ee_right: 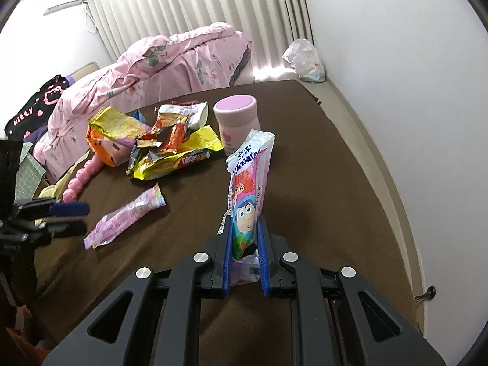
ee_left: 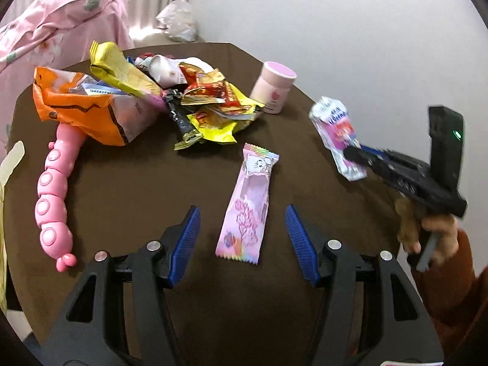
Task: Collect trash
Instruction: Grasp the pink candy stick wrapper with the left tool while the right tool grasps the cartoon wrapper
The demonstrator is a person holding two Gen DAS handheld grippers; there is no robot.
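Observation:
A flattened tissue pack (ee_right: pixel 248 189) with cartoon print stands up between the blue pads of my right gripper (ee_right: pixel 246 228), which is shut on it above the brown table (ee_right: pixel 320 183). From the left wrist view the same tissue pack (ee_left: pixel 335 134) hangs off the right gripper (ee_left: pixel 353 155) at the table's right side. My left gripper (ee_left: pixel 242 216) is open, its pads either side of a pink candy wrapper (ee_left: pixel 247 204) lying flat on the table (ee_left: pixel 137 183). A heap of snack wrappers (ee_left: pixel 170 91) with an orange bag (ee_left: pixel 82 106) lies at the far left.
A pink lidded jar (ee_left: pixel 274 88) stands behind the wrappers. A pink caterpillar toy (ee_left: pixel 52 201) lies along the table's left edge. A pink quilt (ee_right: pixel 158 70) is piled beyond the table, and a white plastic bag (ee_right: pixel 305 61) sits by the curtain. A person's hand (ee_left: pixel 433 231) holds the right gripper.

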